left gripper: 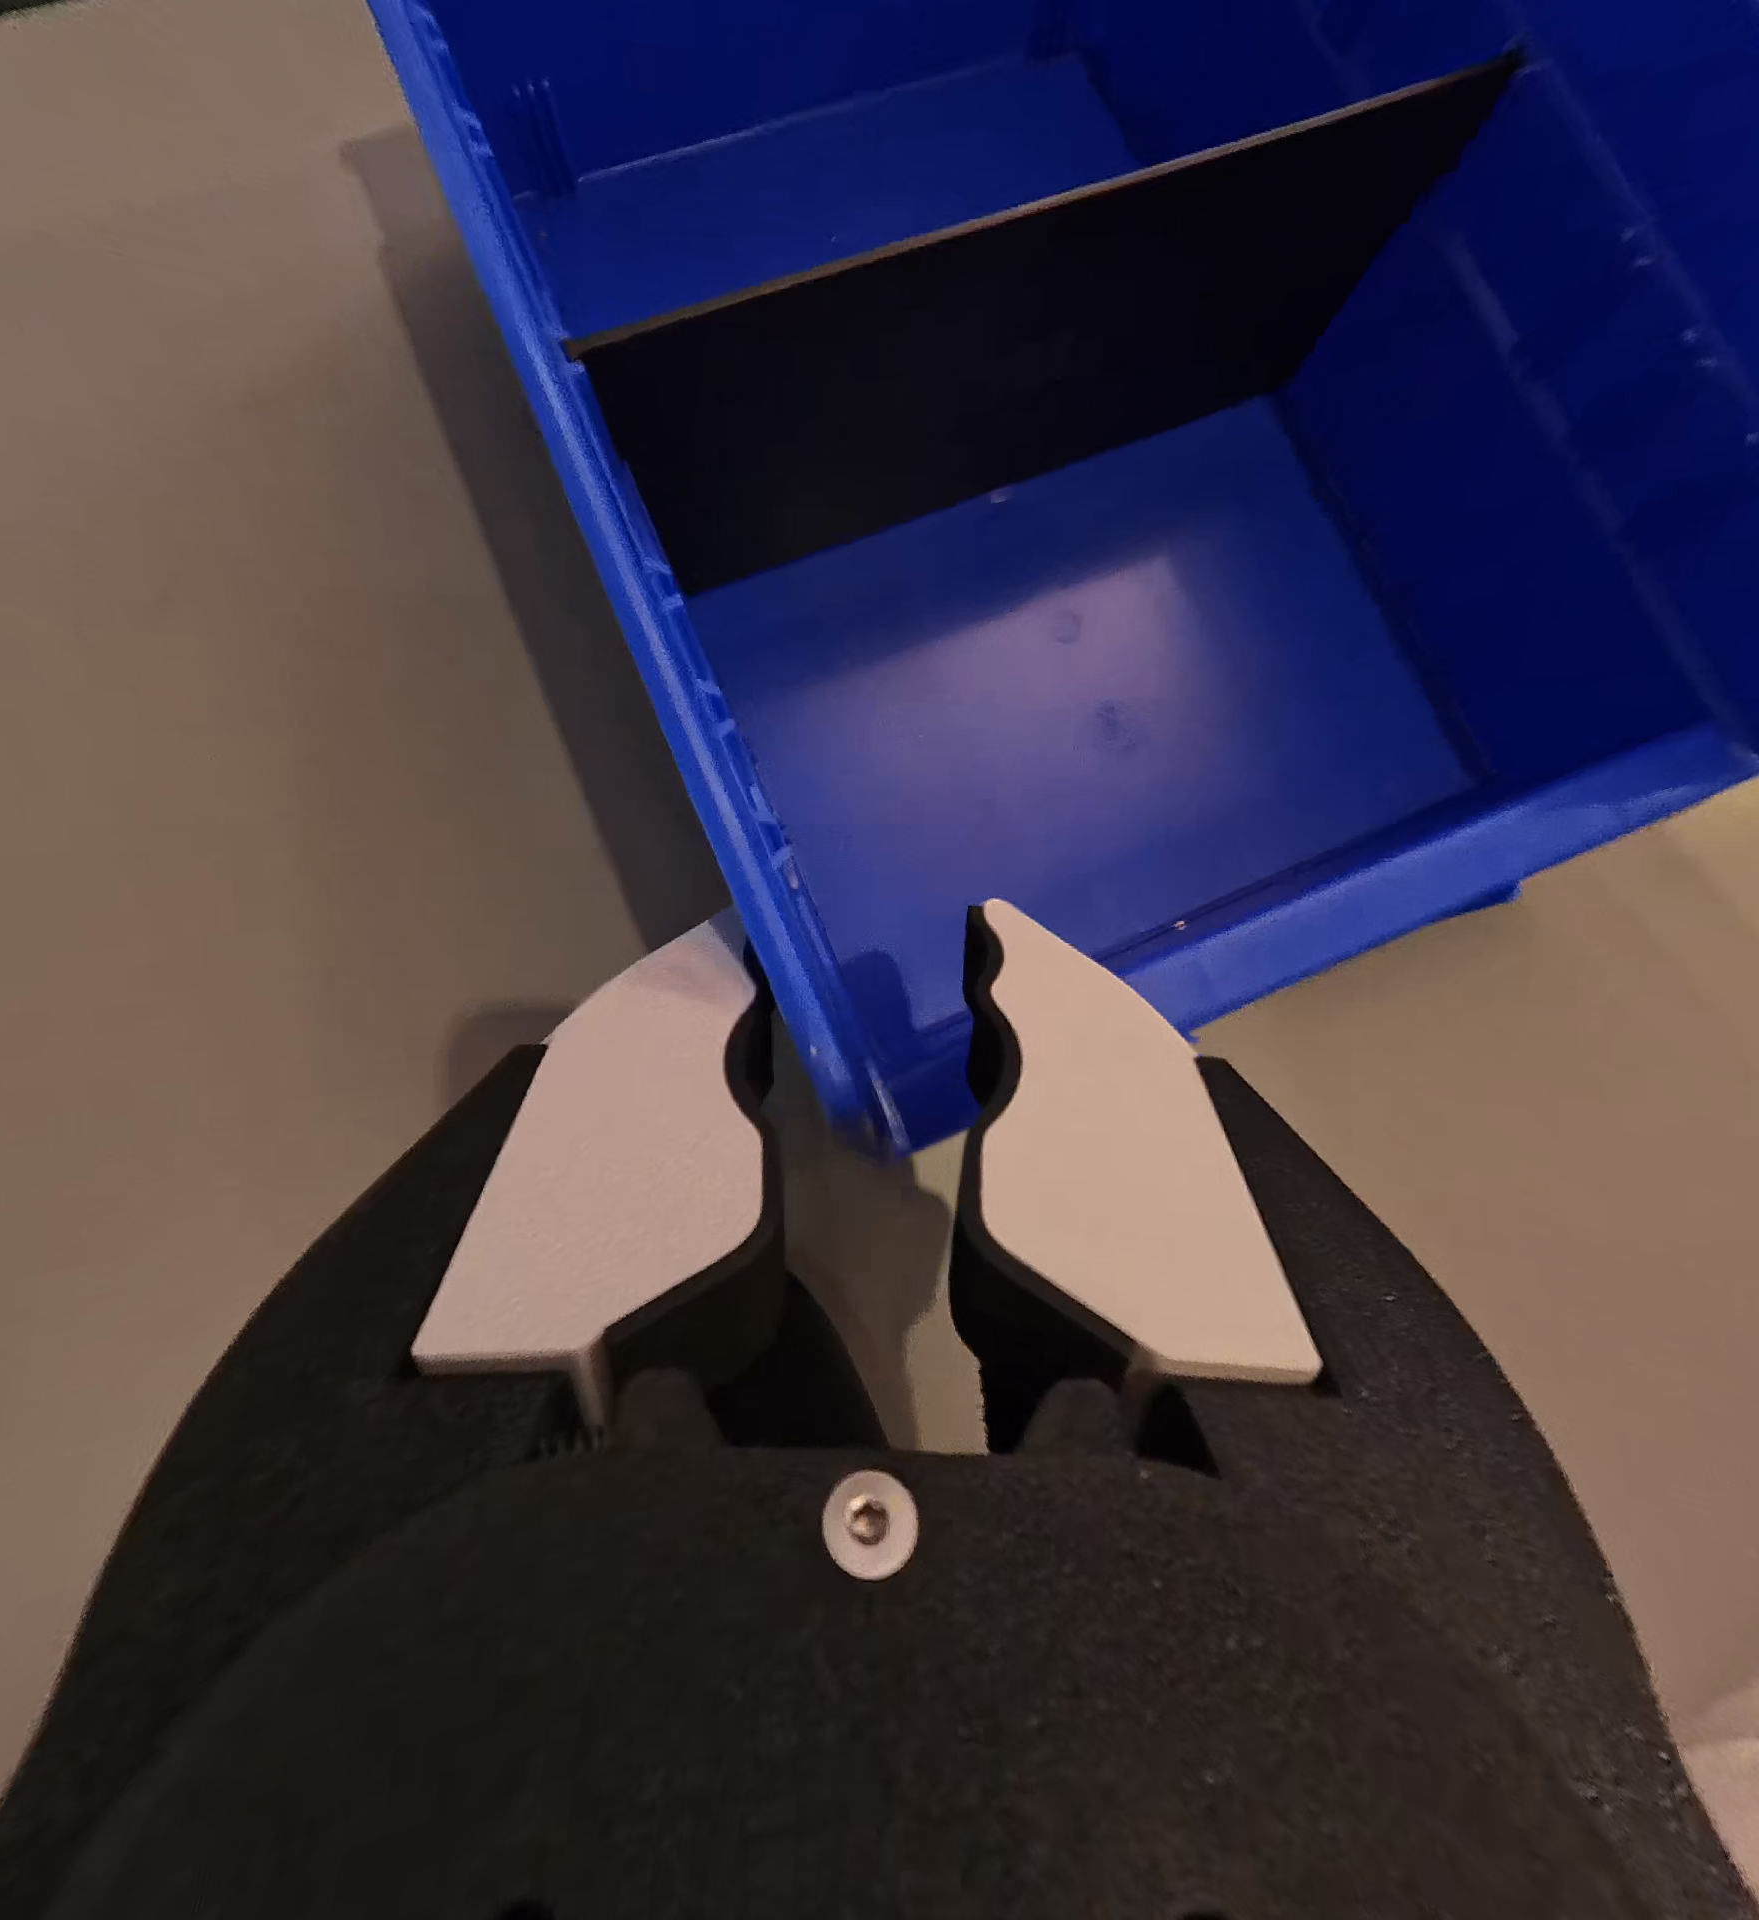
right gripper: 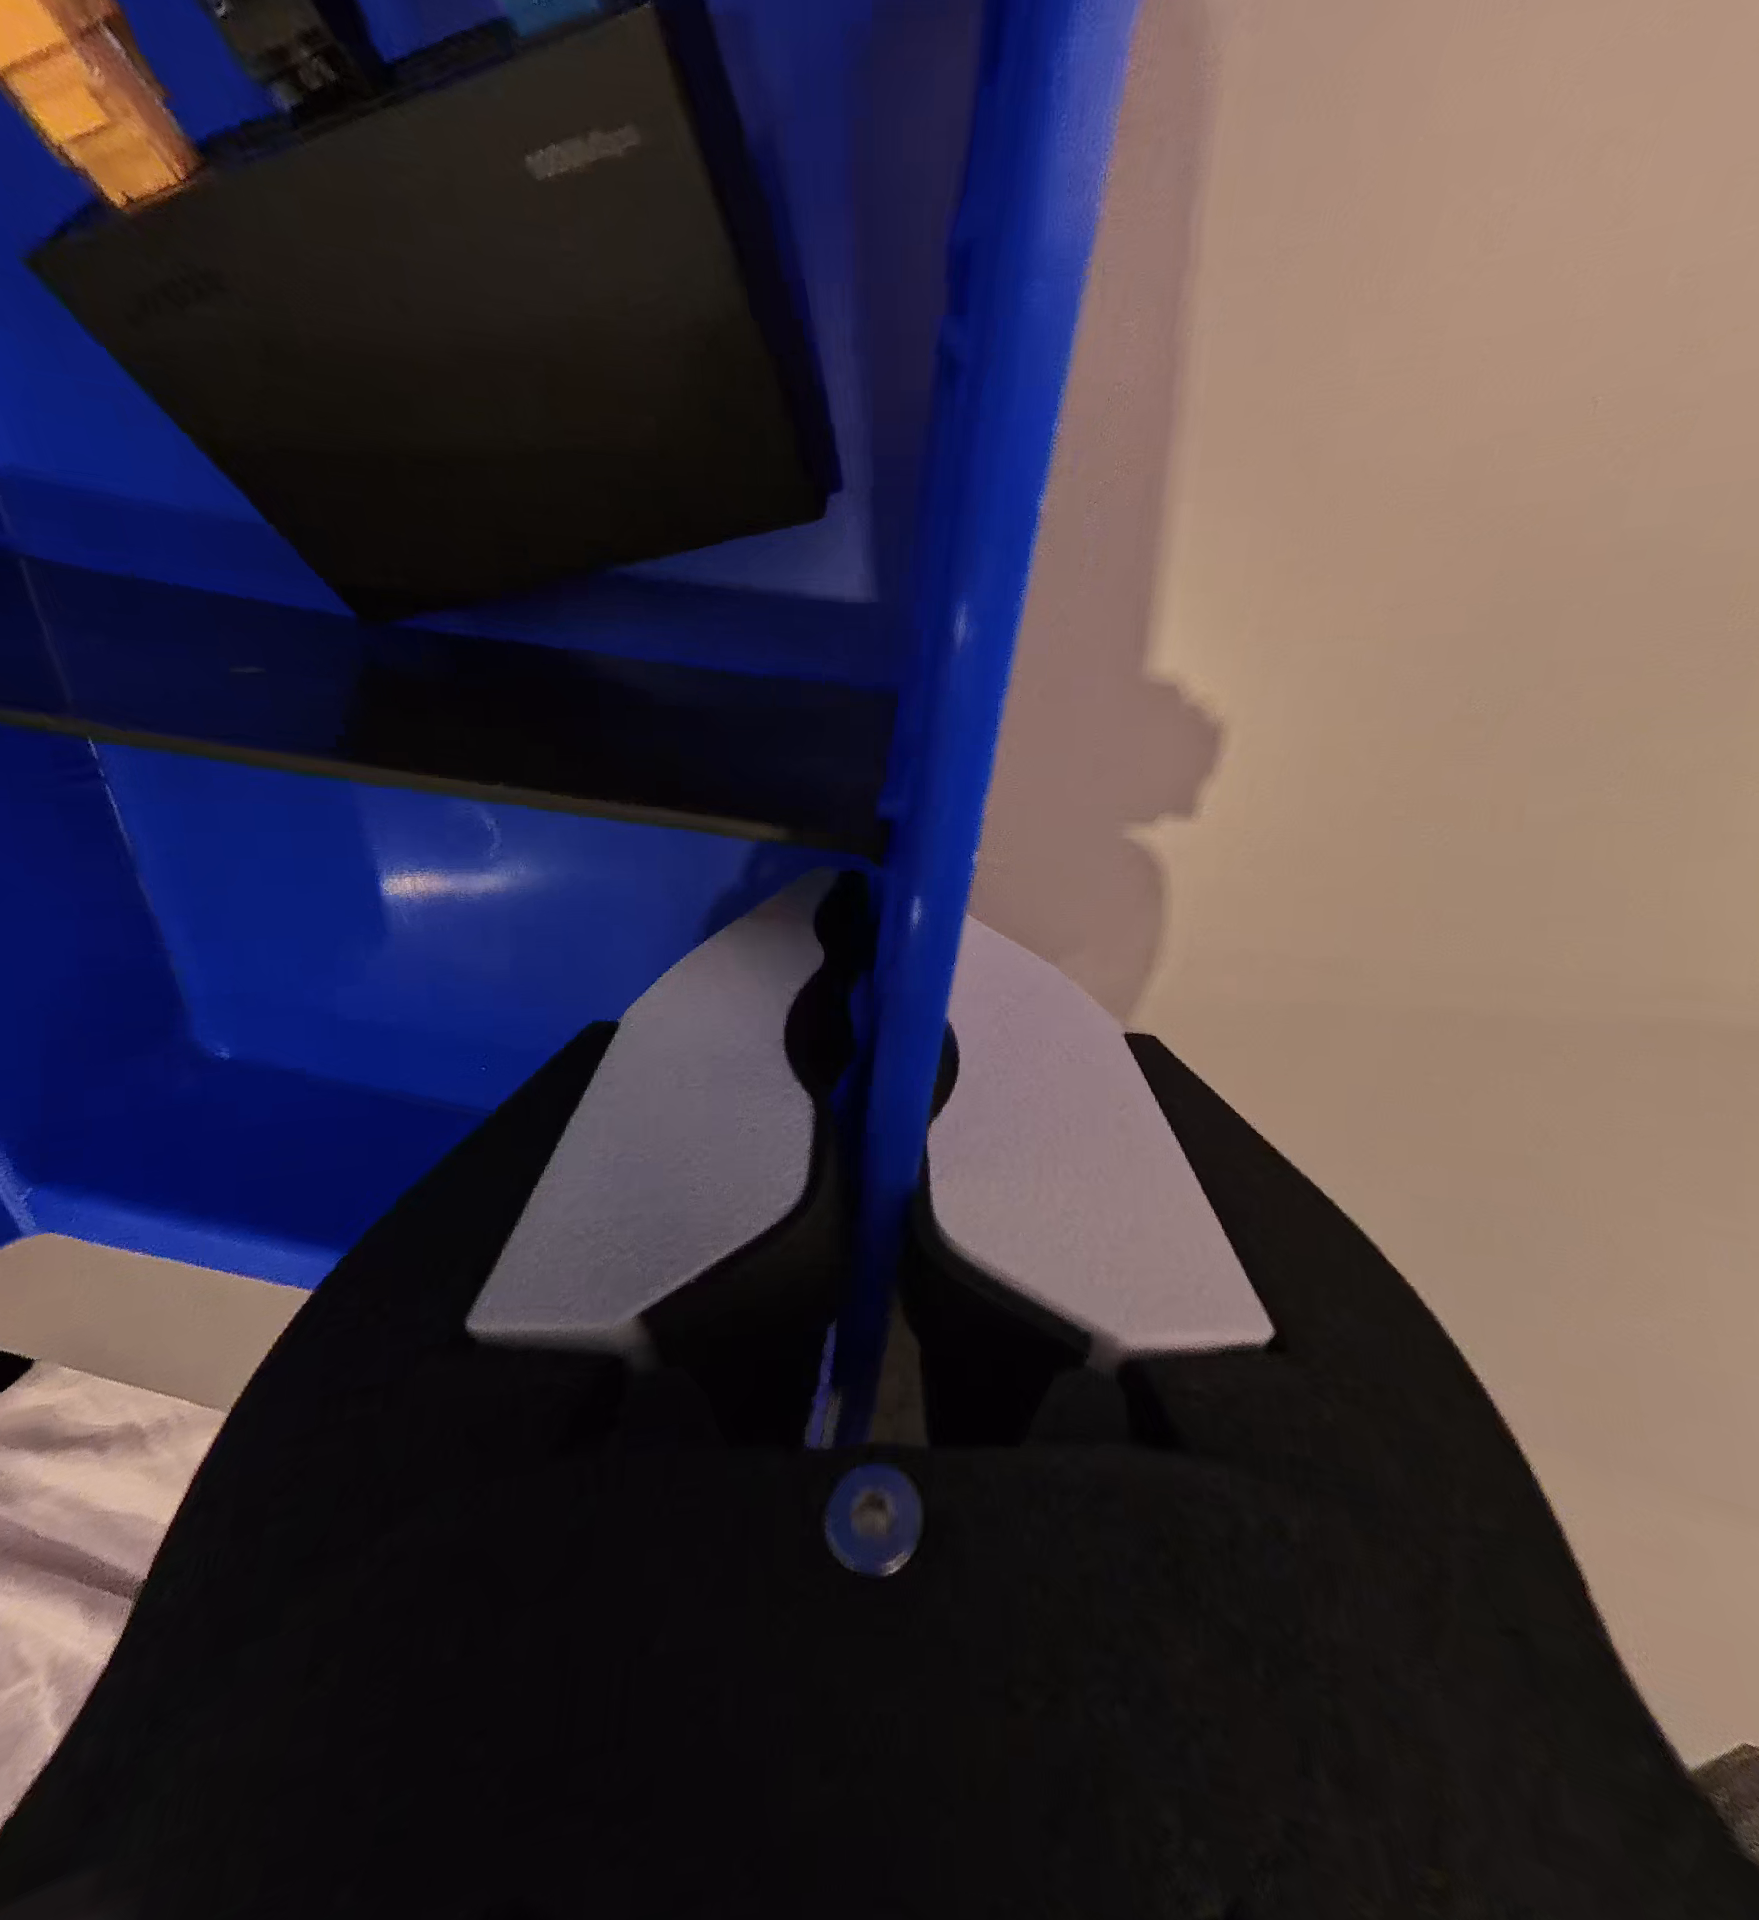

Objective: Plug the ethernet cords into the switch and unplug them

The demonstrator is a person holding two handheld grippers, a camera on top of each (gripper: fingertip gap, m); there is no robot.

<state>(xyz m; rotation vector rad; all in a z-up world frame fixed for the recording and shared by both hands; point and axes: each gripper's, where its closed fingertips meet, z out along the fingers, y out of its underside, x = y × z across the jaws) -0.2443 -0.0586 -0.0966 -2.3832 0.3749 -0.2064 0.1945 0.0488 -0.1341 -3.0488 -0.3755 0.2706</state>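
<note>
While the left gripper [left gripper: 859,997] straddles the near corner of a blue bin [left gripper: 1540,540], its two grey fingers [left gripper: 1093,1122] stand a little apart, one outside the bin's left wall and one inside over the near compartment. The wall's rim runs between them; whether the pads actually press on it cannot be told from the left wrist view. A black divider [left gripper: 958,416] crosses the bin from wall to wall, splitting it into a near compartment and a far one, and both of these show only bare blue floor in this view. The bin sits on a beige bench [left gripper: 179,623], with its near corner pointing toward the camera.

In the right wrist view, the right gripper [right gripper: 890,935] is closed tight on the bin's right wall [right gripper: 958,520], one finger inside and one outside, with the thin blue rim pinched between the dark pads. Beyond the black divider [right gripper: 387,727], the switch [right gripper: 459,343], a flat black box, lies tilted in the farther compartment, close to the right wall. An orange-yellow object [right gripper: 75,104], too blurred to identify, shows at the switch's far left corner. No ethernet cord can be made out clearly. A pale cloth [right gripper: 13,1538] lies below the bench's near edge.
</note>
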